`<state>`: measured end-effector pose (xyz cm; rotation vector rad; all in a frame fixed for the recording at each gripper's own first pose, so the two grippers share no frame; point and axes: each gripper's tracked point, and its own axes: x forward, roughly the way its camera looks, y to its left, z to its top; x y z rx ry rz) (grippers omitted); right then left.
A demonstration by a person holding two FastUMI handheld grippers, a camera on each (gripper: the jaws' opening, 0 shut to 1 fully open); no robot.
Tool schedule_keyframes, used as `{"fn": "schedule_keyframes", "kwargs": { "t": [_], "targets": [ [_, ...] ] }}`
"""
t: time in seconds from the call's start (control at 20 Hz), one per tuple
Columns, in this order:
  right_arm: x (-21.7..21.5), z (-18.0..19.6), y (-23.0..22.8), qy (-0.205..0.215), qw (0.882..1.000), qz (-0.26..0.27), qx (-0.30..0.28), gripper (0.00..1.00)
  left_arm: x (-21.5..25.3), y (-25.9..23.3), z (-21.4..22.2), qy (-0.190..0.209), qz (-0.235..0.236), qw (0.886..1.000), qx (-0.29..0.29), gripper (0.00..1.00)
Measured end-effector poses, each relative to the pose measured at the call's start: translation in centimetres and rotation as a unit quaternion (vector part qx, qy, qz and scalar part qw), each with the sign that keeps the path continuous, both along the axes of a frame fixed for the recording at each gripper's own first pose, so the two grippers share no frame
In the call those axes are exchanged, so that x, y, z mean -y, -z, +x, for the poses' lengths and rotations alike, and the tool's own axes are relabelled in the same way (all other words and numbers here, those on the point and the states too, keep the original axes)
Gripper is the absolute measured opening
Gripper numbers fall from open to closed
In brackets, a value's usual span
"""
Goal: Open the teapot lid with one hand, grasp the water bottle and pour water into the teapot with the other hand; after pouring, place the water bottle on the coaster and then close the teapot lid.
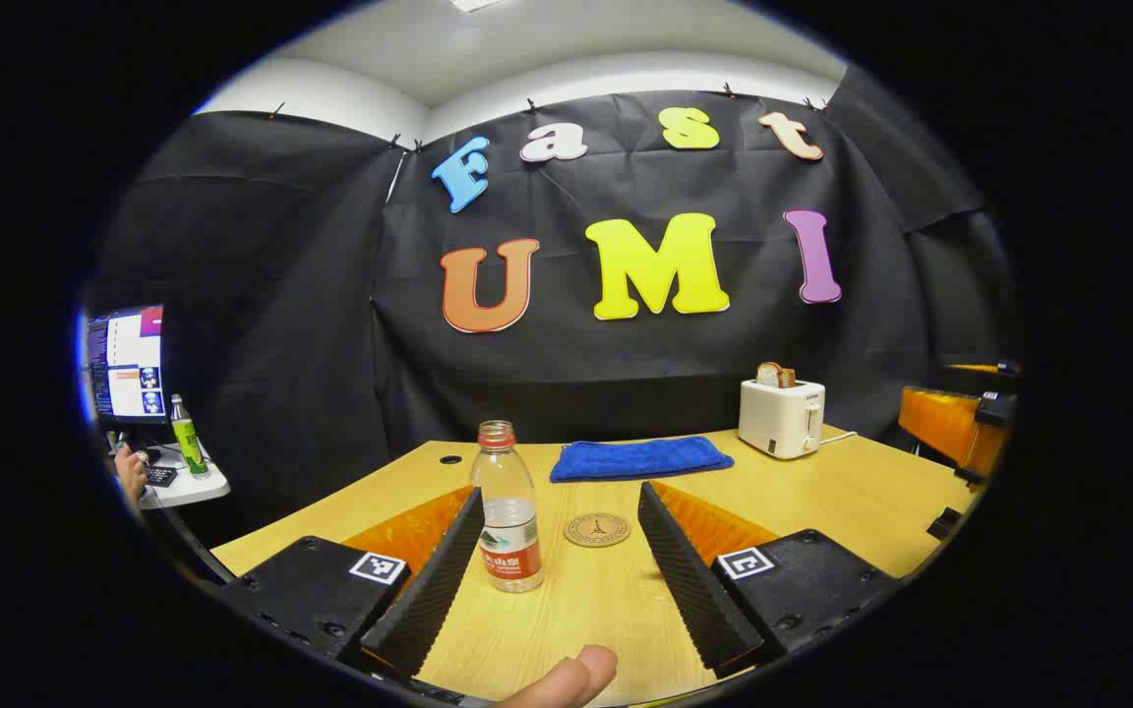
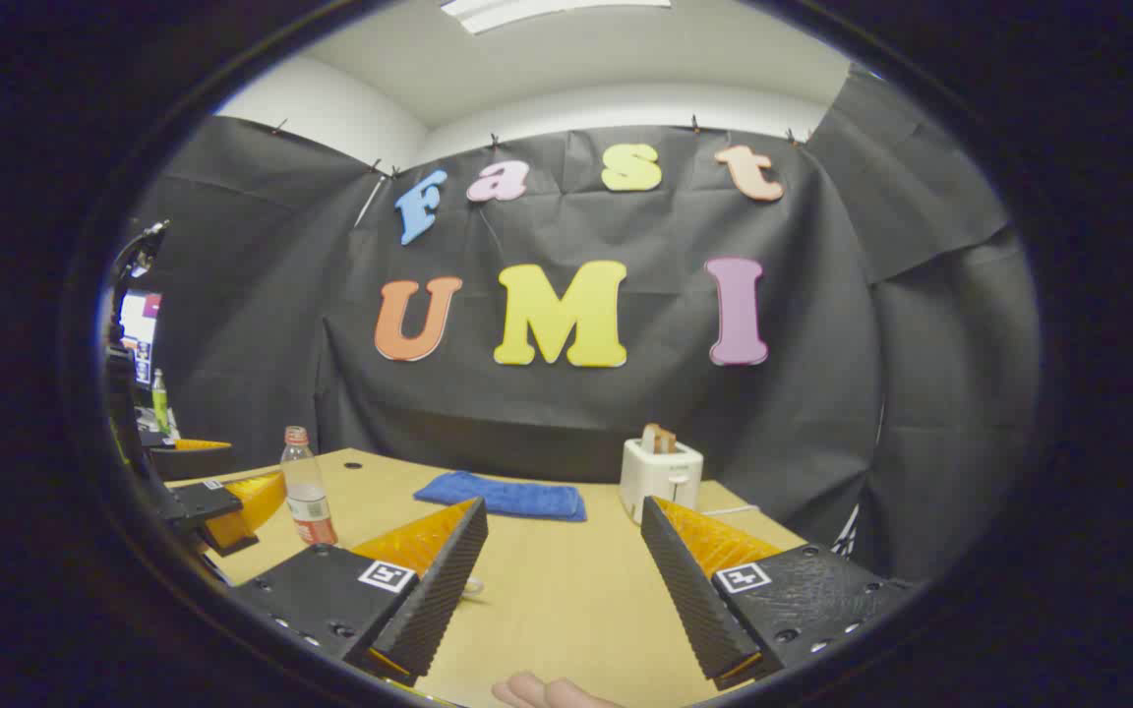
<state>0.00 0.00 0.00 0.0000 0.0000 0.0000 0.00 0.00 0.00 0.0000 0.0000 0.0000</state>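
The left gripper (image 1: 559, 560) is spread wide and holds nothing. The water bottle (image 1: 506, 511) stands upright on the table (image 1: 852, 501) just inside the gripper's left finger (image 1: 429, 580); whether it touches that finger cannot be told. Its cap is off and it is partly filled, so it is ready to pour. The bottle sits off-centre in the gap, so the gripper probably needs to shift sideways before closing.

Just past the bottle, between the fingers, lies the round coaster (image 1: 597, 529), flat and bare. It is close to the bottle, which suits the later step of setting the bottle down there. Beyond it, toward the far edge, lies a folded blue cloth (image 1: 640, 458), and a toaster (image 1: 781, 417) with a slice of bread in it stands near the far right corner. The left gripper is held low and level, pointing across the table, with a fingertip (image 1: 571, 678) of the holding hand at the bottom of the left gripper view.

The right gripper (image 2: 564, 580) is also released and empty, held low and level over bare table toward the right side. From there the bottle (image 2: 307, 487) stands well off to the left, beside the other gripper (image 2: 222, 506). No teapot can be made out, so the lid step looks not yet begun.
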Motion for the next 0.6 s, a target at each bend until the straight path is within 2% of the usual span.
{"fn": "schedule_keyframes", "kwargs": {
  "t": [0.1,0.2,0.35,0.55,0.6],
  "targets": [
    [0.4,-0.2,0.8,0.026,0.999,-0.035,-0.001,0.96,-0.4,0.3,-0.1,0.019,-0.034,0.999,-0.01,0.99],
    [-0.4,0.1,1.7,0.024,0.999,-0.04,-0.009,0.97,-0.7,0.3,-0.2,0.021,-0.053,0.998,-0.017,0.99],
    [-1.0,0.2,2.3,0.019,0.999,-0.029,-0.016,0.95,-1.4,0.6,-0.3,0.014,-0.037,0.999,-0.018,0.99],
    [-1.3,0.2,2.3,0.02,0.999,-0.024,-0.013,0.98,-1.3,0.7,-0.2,0.017,-0.036,0.999,-0.02,0.99],
    [-1.3,0.1,2.4,0.02,1.0,-0.021,-0.013,0.95,-1.2,0.8,-0.2,0.016,-0.036,0.999,-0.021,0.99]
  ]
}}
